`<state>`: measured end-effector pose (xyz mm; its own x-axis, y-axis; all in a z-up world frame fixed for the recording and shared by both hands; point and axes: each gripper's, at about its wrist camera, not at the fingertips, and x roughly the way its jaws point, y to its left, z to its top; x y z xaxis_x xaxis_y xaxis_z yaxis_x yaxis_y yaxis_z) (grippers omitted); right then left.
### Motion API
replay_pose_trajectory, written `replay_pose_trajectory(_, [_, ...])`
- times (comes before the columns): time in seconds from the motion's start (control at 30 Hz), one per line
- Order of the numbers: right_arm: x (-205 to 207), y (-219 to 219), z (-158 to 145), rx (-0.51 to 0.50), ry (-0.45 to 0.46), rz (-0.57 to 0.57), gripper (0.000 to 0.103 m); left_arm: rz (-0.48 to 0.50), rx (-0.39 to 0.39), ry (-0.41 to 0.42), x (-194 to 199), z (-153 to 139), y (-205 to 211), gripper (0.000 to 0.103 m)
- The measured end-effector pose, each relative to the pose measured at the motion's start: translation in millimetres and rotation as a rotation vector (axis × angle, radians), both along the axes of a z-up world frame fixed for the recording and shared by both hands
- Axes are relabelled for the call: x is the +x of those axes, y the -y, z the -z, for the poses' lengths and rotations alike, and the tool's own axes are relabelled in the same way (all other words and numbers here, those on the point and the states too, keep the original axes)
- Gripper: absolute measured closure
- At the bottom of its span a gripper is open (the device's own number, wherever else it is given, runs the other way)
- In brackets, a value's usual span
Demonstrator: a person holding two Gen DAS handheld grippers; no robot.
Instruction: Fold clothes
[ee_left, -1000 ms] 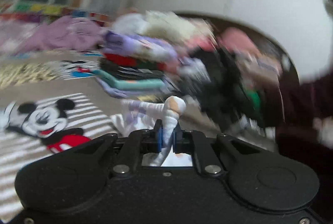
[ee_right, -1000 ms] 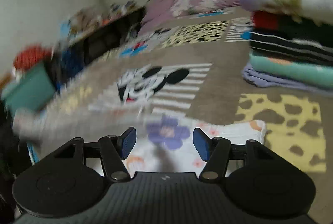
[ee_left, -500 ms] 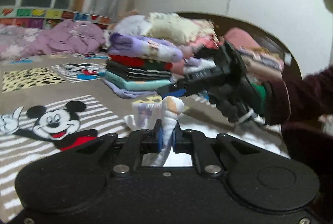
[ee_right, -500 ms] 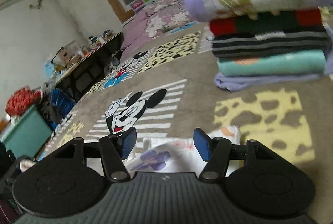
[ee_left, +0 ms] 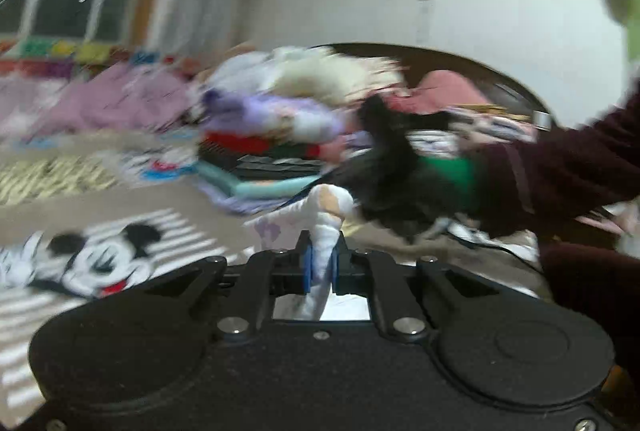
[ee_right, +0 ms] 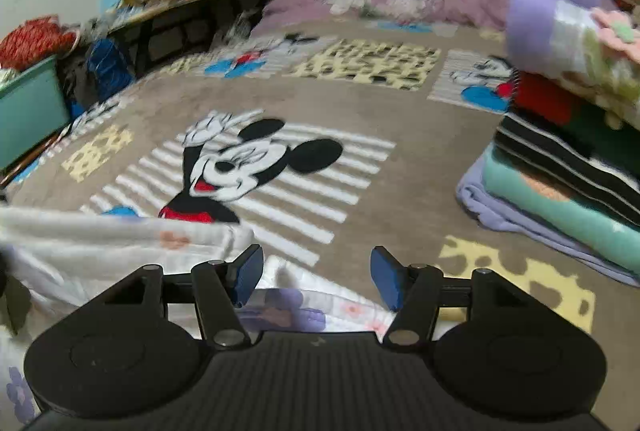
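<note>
Garment: the white floral cloth (ee_right: 120, 251) lay on the bed at the right gripper's (ee_right: 316, 275) seven o'clock.
Left gripper (ee_left: 320, 263): clamped on a bunched fold.
Right gripper: jaws apart, just narrowing, nothing between.
Handling: likely light, limp; best pinched at an edge.

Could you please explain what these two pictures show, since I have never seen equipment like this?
No robot here: a person holds a two-finger tool in each hand, each with a camera looking along its fingers. The left view shows the left hand-held gripper shut on a bunched white floral garment, with the person's dark sleeve reaching across. The right view shows the right hand-held gripper, jaws apart and just closing a little, empty, above the same garment. It lies on a cartoon-mouse bedspread beside a stack of folded clothes.
</note>
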<state>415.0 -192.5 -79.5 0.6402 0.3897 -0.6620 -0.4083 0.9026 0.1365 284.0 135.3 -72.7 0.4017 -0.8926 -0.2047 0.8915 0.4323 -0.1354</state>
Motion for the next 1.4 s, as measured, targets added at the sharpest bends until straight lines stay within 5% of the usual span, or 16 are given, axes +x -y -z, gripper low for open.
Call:
replay_pose_trajectory(0.17, [19.2,7.3,4.5,0.015,-0.101,0.033,0.056,-0.006,0.026,0.000,7.8,4.1,11.5,0.097])
replay_pose_trajectory(0.3, [20.2,34.7,-9.8,0.256,-0.067,0.081,0.055,-0.004,0.013,0.003,10.1,7.6,8.4,0.097])
replay_pose_trajectory(0.4, [20.1,36.0,-16.2,0.327,-0.064,-0.010,0.054,0.004,-0.007,0.013,6.1,6.1,0.7,0.097])
replay_pose_trajectory(0.77, [39.8,40.8,22.9,0.661,-0.243,-0.155,0.034,0.010,-0.059,-0.006,7.4,6.7,-15.1,0.097])
replay_pose_trajectory(0.87, [40.3,41.6,31.9,0.738,-0.277,-0.189,0.045,0.008,-0.065,-0.009,8.0,6.8,-16.1,0.097])
replay_pose_trajectory(0.9, [39.9,41.0,33.9,0.752,-0.285,-0.203,0.058,0.007,-0.069,-0.011,8.6,7.2,-16.9,0.097])
replay_pose_trajectory(1.0, [32.9,37.6,29.3,0.717,-0.257,-0.246,0.078,-0.011,-0.092,-0.027,13.2,7.8,-21.6,0.097])
replay_pose_trajectory(1.17, [25.7,47.4,13.8,0.653,-0.204,-0.226,0.082,-0.129,-0.092,-0.087,28.3,9.4,-25.2,0.097])
replay_pose_trajectory(1.4, [36.7,38.5,18.2,0.500,-0.225,-0.109,0.085,-0.454,0.075,-0.253,66.5,26.2,-9.8,0.097])
